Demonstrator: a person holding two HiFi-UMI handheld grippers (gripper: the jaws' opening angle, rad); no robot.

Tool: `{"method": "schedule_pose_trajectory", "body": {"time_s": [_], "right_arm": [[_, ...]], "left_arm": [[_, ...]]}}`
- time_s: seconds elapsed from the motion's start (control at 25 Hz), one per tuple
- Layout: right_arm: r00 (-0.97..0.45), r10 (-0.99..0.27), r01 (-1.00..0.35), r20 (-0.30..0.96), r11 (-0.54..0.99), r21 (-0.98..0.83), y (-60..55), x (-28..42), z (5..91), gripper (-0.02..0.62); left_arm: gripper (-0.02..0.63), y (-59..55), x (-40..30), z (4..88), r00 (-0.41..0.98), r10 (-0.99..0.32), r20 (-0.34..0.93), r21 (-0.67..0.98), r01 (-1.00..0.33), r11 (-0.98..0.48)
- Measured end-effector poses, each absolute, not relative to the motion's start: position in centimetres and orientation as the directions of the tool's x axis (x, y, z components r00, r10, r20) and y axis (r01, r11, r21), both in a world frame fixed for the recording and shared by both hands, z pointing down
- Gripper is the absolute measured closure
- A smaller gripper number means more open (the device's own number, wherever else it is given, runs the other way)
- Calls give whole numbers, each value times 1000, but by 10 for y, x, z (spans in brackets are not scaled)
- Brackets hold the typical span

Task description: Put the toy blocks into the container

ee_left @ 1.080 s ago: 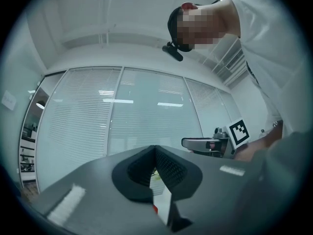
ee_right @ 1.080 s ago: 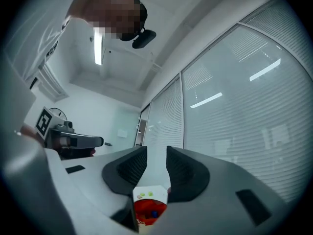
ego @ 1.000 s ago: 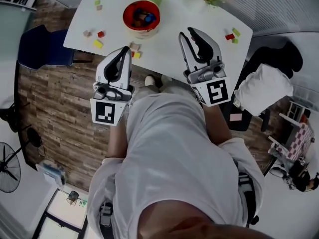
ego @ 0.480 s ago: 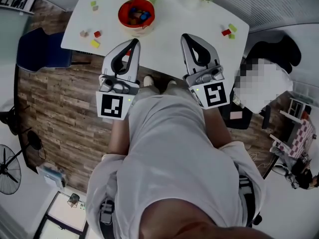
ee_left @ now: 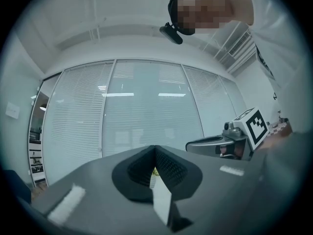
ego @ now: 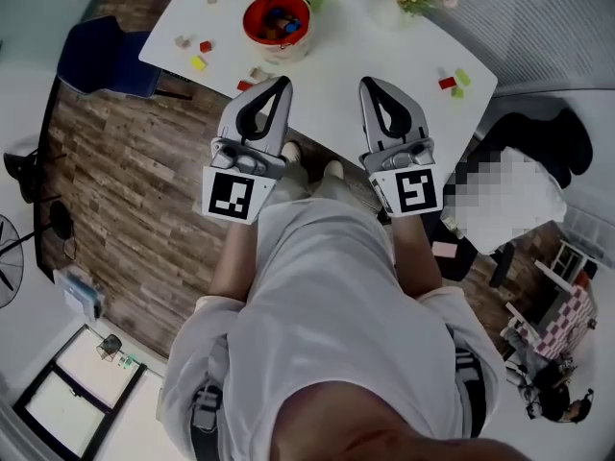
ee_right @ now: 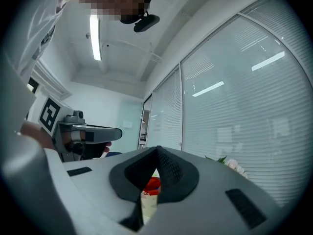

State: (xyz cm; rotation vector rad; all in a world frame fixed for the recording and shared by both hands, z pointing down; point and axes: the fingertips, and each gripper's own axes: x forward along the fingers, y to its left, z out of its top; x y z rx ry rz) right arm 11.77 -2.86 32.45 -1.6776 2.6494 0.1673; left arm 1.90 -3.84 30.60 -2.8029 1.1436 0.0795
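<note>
At the near edge of the white table (ego: 336, 51), both grippers point level, side by side, with bare tabletop between and ahead of them. The red bowl (ego: 277, 22), already holding some pieces, stands just beyond the left gripper (ego: 282, 83). Loose blocks (ego: 199, 62) lie toward the table's left edge, more sit right beside the left gripper's tip, and a few lie near the right corner. A blue chair (ego: 101, 60) crowds the left end. The left gripper's jaws are pressed together with nothing between them. The right gripper (ego: 370, 83) is likewise closed tip to tip and empty.
</note>
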Motion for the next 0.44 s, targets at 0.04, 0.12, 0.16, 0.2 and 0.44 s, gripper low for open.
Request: {"method": "schedule_pose_trajectory", "body": {"time_s": [0.04,0.12,0.16,0.2,0.44], "right_arm": [[-436,-898,-899,-61,431,73,-26,120,325,595],[-449,-891,-893,-66,446,54,-22,122,325,595],[-456,-887,-890,-68,453,57,-20,123,324,595],[-461,-884,-887,-73,457,62,-18,123,323,595],[-469,-879,-883,-84,466,57,-2,128,321,595]], "left_arm": [[618,-34,22,307,711,-699,-81,-88,-704,-705],[618,-27,27,311,705,-706,-62,-101,-708,-699],[618,-24,29,312,704,-708,-54,-108,-709,-697],[618,-22,29,313,703,-710,-50,-114,-710,-695],[618,-9,37,310,706,-705,-67,-113,-707,-698]]}}
